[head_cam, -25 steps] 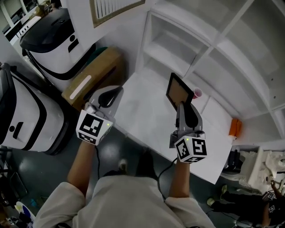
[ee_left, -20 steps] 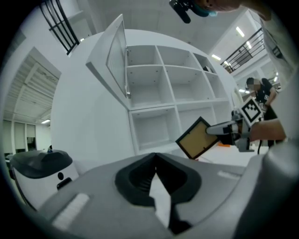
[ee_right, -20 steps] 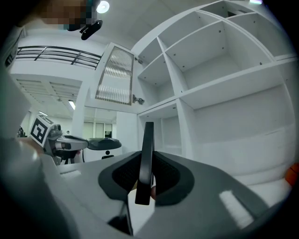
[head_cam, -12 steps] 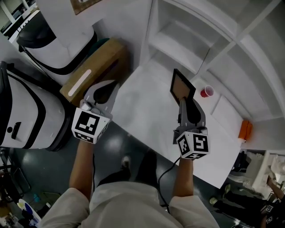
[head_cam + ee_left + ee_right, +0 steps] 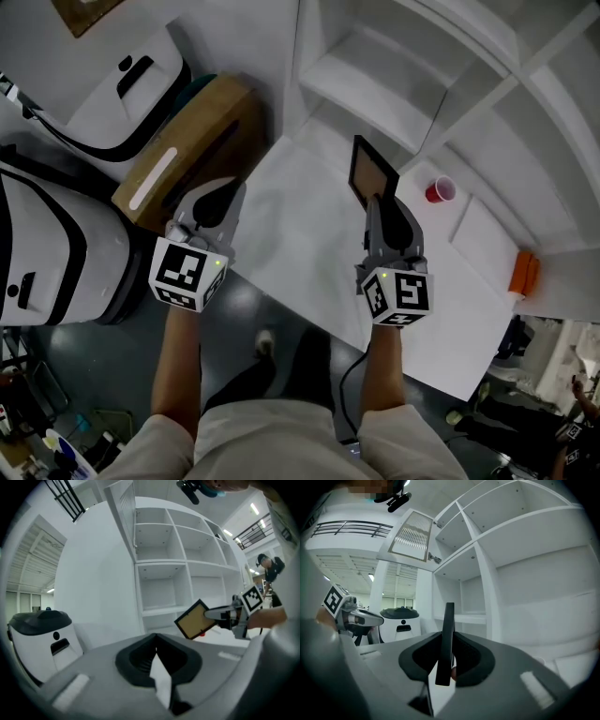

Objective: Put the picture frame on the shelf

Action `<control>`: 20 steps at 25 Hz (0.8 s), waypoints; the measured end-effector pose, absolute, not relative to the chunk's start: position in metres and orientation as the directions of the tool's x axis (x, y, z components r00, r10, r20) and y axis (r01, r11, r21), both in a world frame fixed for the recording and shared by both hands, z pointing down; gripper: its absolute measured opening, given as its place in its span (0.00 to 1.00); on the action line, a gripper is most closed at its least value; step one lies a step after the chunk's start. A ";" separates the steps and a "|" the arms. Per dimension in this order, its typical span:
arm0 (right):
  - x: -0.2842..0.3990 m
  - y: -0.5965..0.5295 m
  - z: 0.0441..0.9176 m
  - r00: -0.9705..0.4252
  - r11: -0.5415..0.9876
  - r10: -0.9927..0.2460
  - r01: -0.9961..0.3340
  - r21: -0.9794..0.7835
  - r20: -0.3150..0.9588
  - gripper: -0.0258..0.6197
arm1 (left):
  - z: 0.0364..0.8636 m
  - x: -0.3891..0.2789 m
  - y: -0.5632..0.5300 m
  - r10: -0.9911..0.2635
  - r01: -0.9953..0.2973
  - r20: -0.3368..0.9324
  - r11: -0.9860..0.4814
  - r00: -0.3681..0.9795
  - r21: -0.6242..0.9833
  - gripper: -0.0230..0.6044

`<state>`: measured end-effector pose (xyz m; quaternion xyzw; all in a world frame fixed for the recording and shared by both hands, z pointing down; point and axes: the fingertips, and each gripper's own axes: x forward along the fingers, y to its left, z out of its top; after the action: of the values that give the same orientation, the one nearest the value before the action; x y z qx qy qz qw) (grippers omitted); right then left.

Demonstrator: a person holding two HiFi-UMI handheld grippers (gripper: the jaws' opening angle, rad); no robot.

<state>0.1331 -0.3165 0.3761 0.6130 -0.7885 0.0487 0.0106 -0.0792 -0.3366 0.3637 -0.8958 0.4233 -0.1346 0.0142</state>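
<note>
Quick update: over the last second both my hands have come down a fair bit. The picture frame [image 5: 372, 174] now hangs lower over the white tabletop [image 5: 300, 239] and sits further from the little red cup [image 5: 439, 190] than it did a moment ago. My grip hasn't budged the whole way. The right tool [image 5: 374, 201] is partly closed and clamped on the frame's lower edge, and in the right gripper view the black edge stands straight up between the two jaws, so it's pinched thin-side-on. From the head view the brown panel inside the black border faces back toward me. From my other hand's view it looks tipped up on a corner, diamond style. The left tool [image 5: 228, 190] looks closed with nothing in it, just hovering near the left edge of the tabletop by the cardboard box [image 5: 183, 150]. So the frame is still in the air, touching nothing but my tool, sticking out ahead of the jaws toward the white shelf [image 5: 375, 94]. My read is that the drop lines me up with one of the lower compartments straight ahead, but it's not on the shelf yet. The whole placing bit is still to do, and I'll need to level out that tilt.
</note>
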 end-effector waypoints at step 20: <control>0.143 -0.377 0.442 -0.205 0.198 -0.975 -0.977 -0.079 0.087 0.16 | 0.419 -0.043 -0.374 -0.740 -0.745 0.259 -0.659 0.620 -0.100 0.04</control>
<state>0.1426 -0.3775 0.4417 0.6305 -0.7740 0.0581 0.0090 -0.0435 -0.3743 0.4194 -0.9001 0.4126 -0.1401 -0.0085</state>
